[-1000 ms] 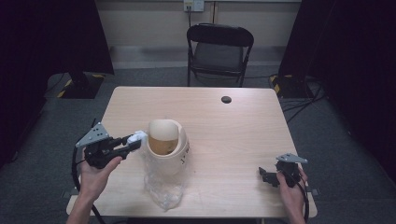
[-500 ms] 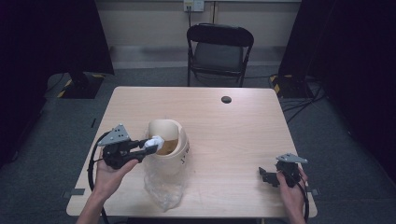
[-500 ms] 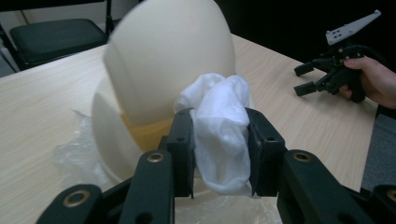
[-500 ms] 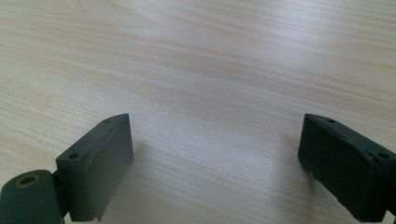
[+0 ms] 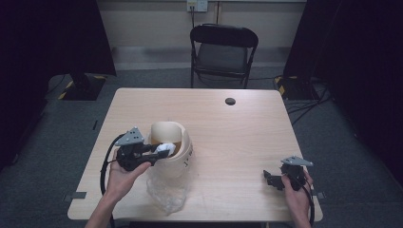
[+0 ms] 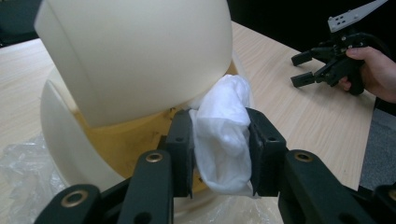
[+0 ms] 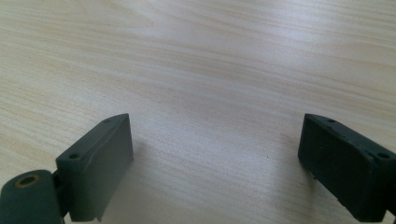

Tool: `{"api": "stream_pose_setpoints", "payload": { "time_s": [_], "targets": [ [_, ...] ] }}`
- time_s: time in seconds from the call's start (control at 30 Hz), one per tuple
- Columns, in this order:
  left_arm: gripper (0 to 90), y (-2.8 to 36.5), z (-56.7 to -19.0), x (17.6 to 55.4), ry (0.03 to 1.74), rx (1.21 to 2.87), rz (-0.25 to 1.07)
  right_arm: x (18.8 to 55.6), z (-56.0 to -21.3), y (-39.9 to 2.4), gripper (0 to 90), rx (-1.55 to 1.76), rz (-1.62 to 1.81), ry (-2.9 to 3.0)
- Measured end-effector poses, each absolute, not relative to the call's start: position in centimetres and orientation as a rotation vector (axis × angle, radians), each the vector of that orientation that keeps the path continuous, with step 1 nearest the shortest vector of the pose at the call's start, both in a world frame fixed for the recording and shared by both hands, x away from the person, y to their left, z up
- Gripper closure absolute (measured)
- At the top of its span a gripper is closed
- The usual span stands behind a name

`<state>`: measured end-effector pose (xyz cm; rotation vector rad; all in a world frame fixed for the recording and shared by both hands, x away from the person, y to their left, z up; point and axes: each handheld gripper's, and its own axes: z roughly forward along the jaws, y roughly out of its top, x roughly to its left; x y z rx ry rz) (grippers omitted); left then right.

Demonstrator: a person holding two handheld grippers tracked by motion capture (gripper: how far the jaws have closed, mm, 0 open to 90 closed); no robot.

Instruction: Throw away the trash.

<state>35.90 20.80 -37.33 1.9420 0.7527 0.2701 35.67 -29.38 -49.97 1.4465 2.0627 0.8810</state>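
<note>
Left gripper (image 6: 219,149): jaws pinching one white crumpled wad (image 6: 223,135), plastic or paper, kind not determinable. Wad held at the mouth of the roll, touching its inner yellow-brown face.

One cream-coloured roll of sheet material (image 5: 170,145), standing on end, left-centre of table; layers loosely coiled. Dark markings on its outer wall facing the person, too small to read. No other legible writing or brand.

One piece of clear crinkled plastic film (image 5: 167,190) lying just in front of the roll, touching its base.

Right gripper (image 5: 275,179): jaws spread wide, holding nothing, low over bare wood near the right front corner, well apart from the roll. Also seen in the left gripper view (image 6: 310,70), held by a hand (image 6: 373,70).

Surface: one light wood-grain table (image 5: 237,133); one small dark round object (image 5: 230,101) near its far edge.

Room: grey carpet; one black folding chair (image 5: 223,52) behind the table; dark curtains either side; pale wall with one outlet plate (image 5: 196,5); cables on floor at right.
</note>
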Motion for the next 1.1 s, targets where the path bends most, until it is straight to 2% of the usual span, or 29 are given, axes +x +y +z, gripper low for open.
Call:
{"api": "stream_pose_setpoints", "payload": {
  "time_s": [0.87, 1.0, 1.03, 1.1],
  "targets": [
    [64.5, 19.3, -38.7, 38.1, 0.772, 2.033, 0.319, 35.7, -50.0, -29.4, 9.4, 1.446, 0.881, 2.063],
    [59.2, 19.1, -38.7, 38.2, 0.783, 2.042, 0.326, 35.7, -50.0, -29.4, 9.4, 1.446, 0.881, 2.063],
    [55.2, 19.0, -38.7, 38.2, 0.783, 2.041, 0.329, 35.7, -50.0, -29.4, 9.4, 1.446, 0.881, 2.063],
    [54.5, 18.9, -38.7, 38.1, 0.784, 2.042, 0.329, 35.7, -50.0, -29.4, 9.4, 1.446, 0.881, 2.063]
  ]
}}
